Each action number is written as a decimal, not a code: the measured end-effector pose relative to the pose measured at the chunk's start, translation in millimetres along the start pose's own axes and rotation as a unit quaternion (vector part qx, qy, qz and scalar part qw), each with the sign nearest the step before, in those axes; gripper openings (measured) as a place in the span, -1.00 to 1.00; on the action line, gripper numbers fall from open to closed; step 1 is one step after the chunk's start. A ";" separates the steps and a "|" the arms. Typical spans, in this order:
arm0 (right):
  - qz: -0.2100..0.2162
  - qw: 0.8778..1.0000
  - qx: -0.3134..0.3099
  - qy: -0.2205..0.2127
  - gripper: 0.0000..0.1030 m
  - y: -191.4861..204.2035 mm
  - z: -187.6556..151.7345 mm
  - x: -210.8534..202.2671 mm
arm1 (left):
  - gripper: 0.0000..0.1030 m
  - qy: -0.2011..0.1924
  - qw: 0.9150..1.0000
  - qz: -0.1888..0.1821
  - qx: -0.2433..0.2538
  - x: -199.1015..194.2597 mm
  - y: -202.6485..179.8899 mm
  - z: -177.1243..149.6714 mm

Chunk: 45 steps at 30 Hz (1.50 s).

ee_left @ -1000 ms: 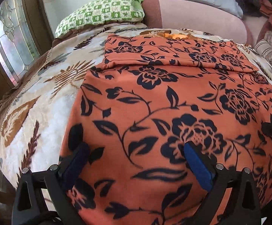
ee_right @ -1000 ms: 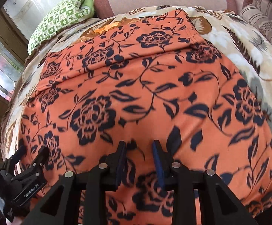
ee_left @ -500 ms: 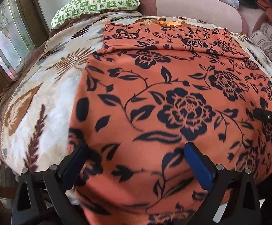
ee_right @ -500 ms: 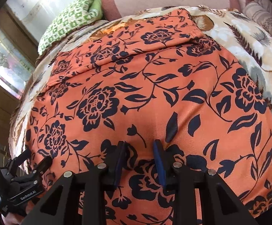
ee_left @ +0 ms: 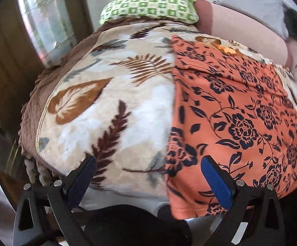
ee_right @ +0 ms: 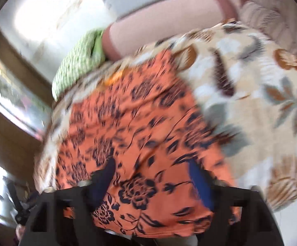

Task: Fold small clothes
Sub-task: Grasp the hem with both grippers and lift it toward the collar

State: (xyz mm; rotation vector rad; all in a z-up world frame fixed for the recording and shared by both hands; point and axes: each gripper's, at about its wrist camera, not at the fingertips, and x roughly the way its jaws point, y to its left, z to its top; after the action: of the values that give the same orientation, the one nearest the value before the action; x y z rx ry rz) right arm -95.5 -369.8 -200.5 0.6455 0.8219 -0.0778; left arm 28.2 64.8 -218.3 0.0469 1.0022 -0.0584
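From my left gripper [ee_left: 148, 182] the garment [ee_left: 240, 123] lies under my right finger [ee_left: 216, 182] and runs ahead and rightward, while the blanket [ee_left: 111, 106] sits bare under my left finger [ee_left: 80, 182]. Beyond the blanket's far edge a pillow [ee_left: 148, 6] rests (the sofa arm [ee_left: 236, 30] just right of it). From my right gripper [ee_right: 150, 182] the garment lies between both fingers; blanket spreads rightward.

- A bed, covered by a cream leaf-print blanket [ee_left: 111, 110].
- On it lie an orange floral garment [ee_left: 240, 110] and a green checked pillow [ee_left: 148, 6].
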 end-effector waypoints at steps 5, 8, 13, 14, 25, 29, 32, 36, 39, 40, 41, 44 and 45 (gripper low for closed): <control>-0.025 0.999 0.023 0.037 0.53 -40.8 15.1 -25.1 | 0.96 0.023 1.000 -0.017 -0.003 4.7 8.2 -5.1; -0.033 0.996 0.040 0.071 0.53 -68.0 10.6 -23.9 | 0.96 0.035 0.999 -0.033 0.008 8.9 2.4 -7.3; -0.007 0.987 0.090 0.133 0.52 -102.8 -6.2 1.3 | 0.51 0.045 0.997 -0.049 0.030 14.9 -9.7 -6.6; -0.002 0.986 0.095 0.139 0.50 -104.6 -9.1 6.3 | 0.32 0.050 0.997 -0.051 0.032 17.3 -10.3 -6.3; -0.057 0.968 0.046 0.239 -0.31 -90.7 -33.3 55.2 | 0.42 0.091 0.991 -0.094 -0.004 28.0 3.8 -5.7; -0.047 0.969 0.014 0.243 -0.72 -74.7 -32.5 48.8 | 0.42 0.105 0.989 -0.101 -0.001 33.8 1.6 -9.3; -0.050 0.968 0.010 0.246 -0.72 -70.9 -33.9 49.6 | 0.42 0.125 0.987 -0.104 0.006 41.1 -3.0 -15.7; -0.067 0.962 0.030 0.262 -0.65 -76.1 -35.3 62.5 | 0.42 0.147 0.983 -0.109 0.028 48.7 -14.4 -26.1; -0.067 0.960 0.034 0.269 -0.64 -77.0 -35.9 65.4 | 0.37 0.162 0.980 -0.115 0.028 56.3 -18.4 -33.6; -0.069 0.960 0.034 0.269 -0.64 -76.3 -35.5 65.7 | 0.30 0.169 0.978 -0.124 0.023 59.7 -19.2 -35.7; -0.070 0.960 0.033 0.270 -0.64 -76.1 -35.4 66.2 | 0.09 0.175 0.976 -0.129 0.020 62.4 -19.7 -37.6; -0.071 0.959 0.036 0.273 -0.64 -76.4 -34.3 67.7 | -0.32 0.191 0.971 -0.146 0.013 71.0 -20.9 -44.7; -0.069 0.959 0.039 0.272 -0.64 -77.1 -33.9 67.6 | -0.37 0.192 0.970 -0.150 0.009 72.6 -20.4 -46.4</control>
State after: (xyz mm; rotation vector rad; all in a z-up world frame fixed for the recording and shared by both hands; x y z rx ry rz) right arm -94.8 -401.0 -304.0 0.6936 1.4026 -0.0590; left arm 26.8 45.5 -304.7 -0.0798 1.3907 -0.3466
